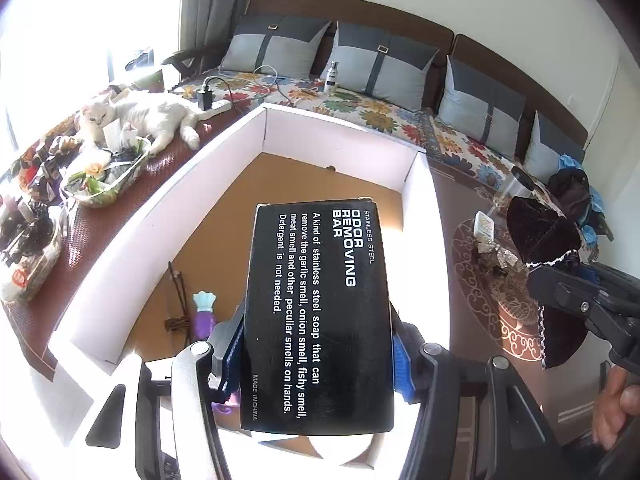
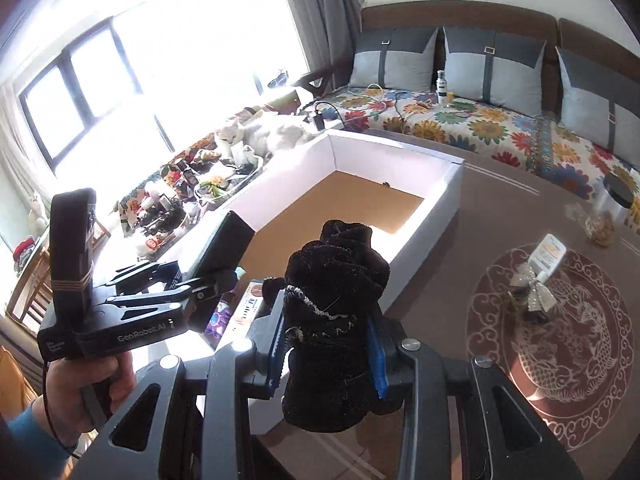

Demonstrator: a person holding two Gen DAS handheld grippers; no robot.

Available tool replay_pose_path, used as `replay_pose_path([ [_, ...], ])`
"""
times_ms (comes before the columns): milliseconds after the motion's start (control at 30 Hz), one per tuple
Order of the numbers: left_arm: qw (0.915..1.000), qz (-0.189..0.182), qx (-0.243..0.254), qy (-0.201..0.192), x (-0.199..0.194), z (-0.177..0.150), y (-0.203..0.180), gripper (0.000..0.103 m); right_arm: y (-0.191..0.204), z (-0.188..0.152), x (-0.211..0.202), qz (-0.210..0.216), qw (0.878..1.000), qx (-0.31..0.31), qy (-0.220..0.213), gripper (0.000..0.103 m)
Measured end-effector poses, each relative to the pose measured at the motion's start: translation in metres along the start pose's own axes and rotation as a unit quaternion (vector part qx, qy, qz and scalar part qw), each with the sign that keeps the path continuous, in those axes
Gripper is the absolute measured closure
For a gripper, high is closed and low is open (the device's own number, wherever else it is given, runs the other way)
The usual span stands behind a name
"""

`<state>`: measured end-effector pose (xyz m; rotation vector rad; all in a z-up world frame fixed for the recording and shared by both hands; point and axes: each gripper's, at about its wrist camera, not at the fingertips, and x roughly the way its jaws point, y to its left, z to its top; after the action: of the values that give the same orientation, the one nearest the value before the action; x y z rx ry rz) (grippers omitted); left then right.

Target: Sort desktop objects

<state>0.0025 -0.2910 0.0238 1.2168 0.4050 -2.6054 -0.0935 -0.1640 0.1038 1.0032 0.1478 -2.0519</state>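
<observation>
My left gripper is shut on a black box printed "Odor Removing Bar" and holds it above the near part of the white cardboard box. A purple toy and a brown twig bundle lie on the box's brown floor. My right gripper is shut on a black velvet pouch, held just right of the box's near corner. The left gripper with its black box shows in the right wrist view; the pouch shows in the left wrist view.
The brown table carries a white tube, a small bottle with a silver bow and a glass jar. Trays of clutter and a white cat lie left of the box. A sofa stands behind.
</observation>
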Motion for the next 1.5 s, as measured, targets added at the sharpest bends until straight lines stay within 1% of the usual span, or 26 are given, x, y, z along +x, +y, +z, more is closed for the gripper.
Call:
replay_pose_path([
  [100, 0.9991, 0.030, 0.000, 0.029, 0.021, -0.013, 0.024, 0.046, 0.031, 0.010, 0.050, 0.018, 0.999, -0.015, 0.031, 0.068],
  [167, 0.9976, 0.049, 0.004, 0.049, 0.034, -0.020, 0.030, 0.045, 0.041, 0.008, 0.083, 0.021, 0.998, -0.019, 0.055, 0.068],
  [233, 0.9951, 0.074, 0.009, 0.065, 0.042, -0.028, 0.031, 0.043, 0.044, 0.003, 0.111, 0.023, 0.996, -0.018, 0.081, 0.064],
  [267, 0.9945, 0.083, 0.012, 0.064, 0.043, -0.030, 0.031, 0.042, 0.044, 0.000, 0.123, 0.022, 0.995, -0.015, 0.093, 0.056],
  [300, 0.9941, 0.090, 0.015, 0.058, 0.042, -0.032, 0.031, 0.037, 0.041, -0.003, 0.130, 0.021, 0.995, -0.009, 0.101, 0.042],
  [333, 0.9937, 0.098, 0.020, 0.050, 0.038, -0.033, 0.028, 0.024, 0.037, -0.005, 0.132, 0.019, 0.995, -0.001, 0.100, 0.035],
  [400, 0.9915, 0.124, 0.029, 0.024, 0.027, -0.035, 0.024, 0.011, 0.031, -0.010, 0.123, 0.017, 0.997, 0.012, 0.078, 0.024],
  [467, 0.9875, 0.153, 0.040, -0.001, 0.014, -0.033, 0.015, 0.011, 0.024, -0.009, 0.103, 0.012, 0.998, 0.015, 0.052, 0.020],
  [500, 0.9860, 0.161, 0.044, -0.010, 0.009, -0.031, 0.007, 0.011, 0.021, -0.009, 0.091, 0.007, 0.999, 0.015, 0.035, 0.018],
  [533, 0.9849, 0.165, 0.047, -0.021, 0.003, -0.029, 0.000, 0.011, 0.017, -0.008, 0.077, 0.003, 1.000, 0.015, 0.018, 0.016],
  [600, 0.9827, 0.172, 0.050, -0.048, -0.012, -0.026, -0.019, 0.011, 0.005, -0.010, 0.053, -0.015, 1.000, 0.016, -0.012, 0.008],
  [700, 0.9811, 0.165, 0.054, -0.086, -0.034, -0.023, -0.047, 0.009, -0.018, -0.020, 0.023, -0.051, 0.998, 0.021, -0.041, 0.005],
  [800, 0.9785, 0.156, 0.064, -0.119, -0.053, -0.023, -0.078, 0.004, -0.043, -0.035, 0.002, -0.080, 0.995, 0.034, -0.042, 0.005],
  [867, 0.9775, 0.147, 0.072, -0.133, -0.061, -0.024, -0.097, 0.003, -0.061, -0.047, -0.009, -0.097, 0.994, 0.045, -0.038, 0.005],
  [967, 0.9798, 0.118, 0.078, -0.142, -0.069, -0.026, -0.122, 0.003, -0.085, -0.067, -0.025, -0.118, 0.990, 0.063, -0.034, 0.005],
  [1033, 0.9801, 0.105, 0.083, -0.147, -0.074, -0.026, -0.139, 0.003, -0.098, -0.079, -0.035, -0.126, 0.989, 0.074, -0.033, 0.005],
  [1133, 0.9778, 0.096, 0.095, -0.160, -0.083, -0.026, -0.165, 0.003, -0.112, -0.093, -0.048, -0.136, 0.987, 0.083, -0.035, 0.005],
  [1267, 0.9756, 0.086, 0.110, -0.169, -0.094, -0.024, -0.194, 0.003, -0.125, -0.102, -0.063, -0.147, 0.984, 0.093, -0.040, 0.005],
  [1500, 0.9726, 0.071, 0.123, -0.184, -0.112, -0.020, -0.225, 0.003, -0.141, -0.112, -0.082, -0.154, 0.980, 0.114, -0.054, 0.005],
])
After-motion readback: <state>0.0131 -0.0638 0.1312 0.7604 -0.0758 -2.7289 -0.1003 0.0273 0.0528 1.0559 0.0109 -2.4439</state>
